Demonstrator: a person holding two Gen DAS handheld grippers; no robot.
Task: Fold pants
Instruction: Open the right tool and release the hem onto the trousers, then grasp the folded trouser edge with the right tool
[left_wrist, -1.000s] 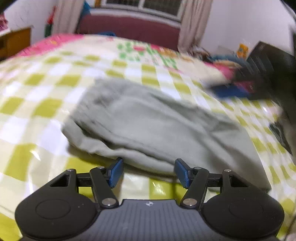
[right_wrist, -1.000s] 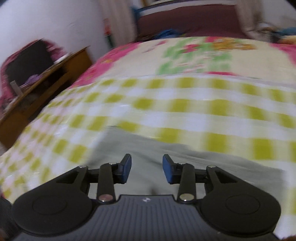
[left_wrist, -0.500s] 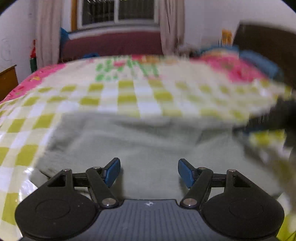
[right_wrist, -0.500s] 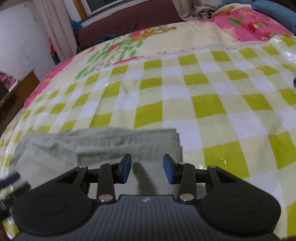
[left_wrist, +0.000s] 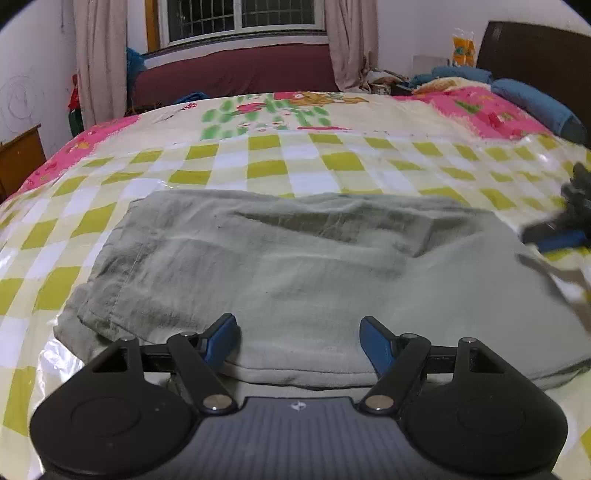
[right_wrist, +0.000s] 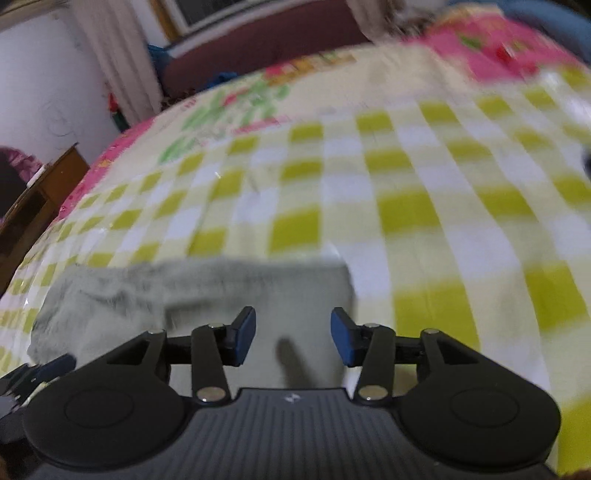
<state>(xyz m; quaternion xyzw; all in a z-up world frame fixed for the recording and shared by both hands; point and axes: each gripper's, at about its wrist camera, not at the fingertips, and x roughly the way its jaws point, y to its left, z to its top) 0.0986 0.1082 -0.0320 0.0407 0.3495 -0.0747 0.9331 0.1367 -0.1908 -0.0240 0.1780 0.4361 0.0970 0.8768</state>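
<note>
On the bed (left_wrist: 332, 162), both your tools (left_wrist: 299, 338) (right_wrist: 293, 334) gape empty; grabbing one layer could unravel the folded pants (left_wrist: 295, 266).

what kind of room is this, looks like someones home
Most likely a home bedroom: the grey pants lie on a bed with a checked cover, a dark headboard stands at right, and a curtained window is behind.

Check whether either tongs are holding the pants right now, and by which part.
Nothing is held. The left tongs and the right tongs are both open over the folded grey pants, with no cloth between their tips.
</note>
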